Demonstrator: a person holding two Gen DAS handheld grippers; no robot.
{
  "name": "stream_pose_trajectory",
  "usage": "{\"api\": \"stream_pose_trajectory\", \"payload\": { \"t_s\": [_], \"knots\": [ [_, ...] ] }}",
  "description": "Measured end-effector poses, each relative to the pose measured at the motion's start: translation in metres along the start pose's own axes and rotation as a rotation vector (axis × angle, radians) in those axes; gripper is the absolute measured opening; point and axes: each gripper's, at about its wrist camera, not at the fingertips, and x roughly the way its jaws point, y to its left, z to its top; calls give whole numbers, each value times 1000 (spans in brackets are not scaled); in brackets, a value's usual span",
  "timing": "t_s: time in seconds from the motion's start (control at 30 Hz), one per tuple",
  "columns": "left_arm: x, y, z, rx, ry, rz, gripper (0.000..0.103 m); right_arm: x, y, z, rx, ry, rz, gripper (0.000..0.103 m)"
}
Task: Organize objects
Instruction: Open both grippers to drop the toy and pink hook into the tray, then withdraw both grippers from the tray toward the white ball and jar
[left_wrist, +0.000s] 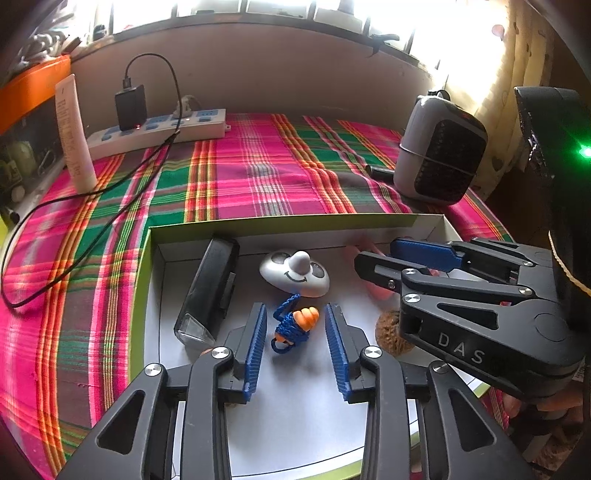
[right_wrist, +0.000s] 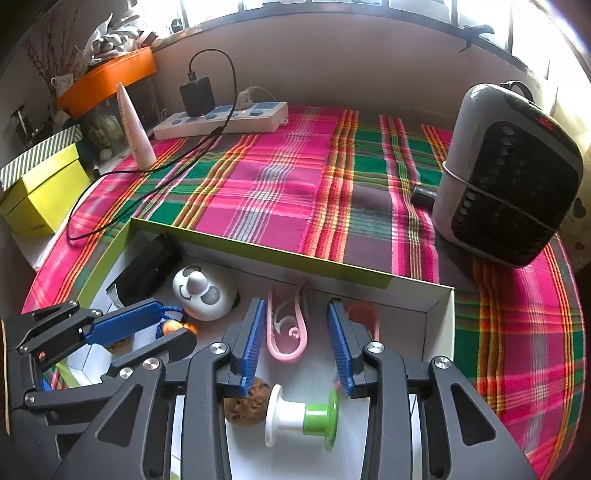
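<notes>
Blue cord w/ orange toy lies loose in the box, between my left gripper pads, untouched. Soft, light; I'd pinch the knot. Right gripper parted over pink clip, flimsy.

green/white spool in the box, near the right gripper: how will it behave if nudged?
The spool lies on its side on round flanges, so it would probably roll across the smooth box floor. It looks like light, stiff plastic. The brown ball beside it might stop it.
</notes>
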Motion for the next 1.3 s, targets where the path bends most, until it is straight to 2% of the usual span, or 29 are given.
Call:
{"api": "stream_pose_trajectory", "payload": {
  "t_s": [0.3,0.6,0.93,1.1,1.3],
  "knots": [
    [-15,0,-3,-7,-23,-4,37,-19,1,-5,16,-37,-5,36],
    [-42,0,-18,-13,-51,-1,38,-49,6,-21,47,-84,3,36],
    [-72,1,-40,-27,-80,-26,40,-87,15,-59,87,-154,-5,36],
    [-78,-5,-54,2,-73,-24,40,-96,12,-82,117,-156,-39,36],
    [-86,-10,-65,19,-75,-64,40,-101,9,-101,157,-148,-57,36]
  ]
}}
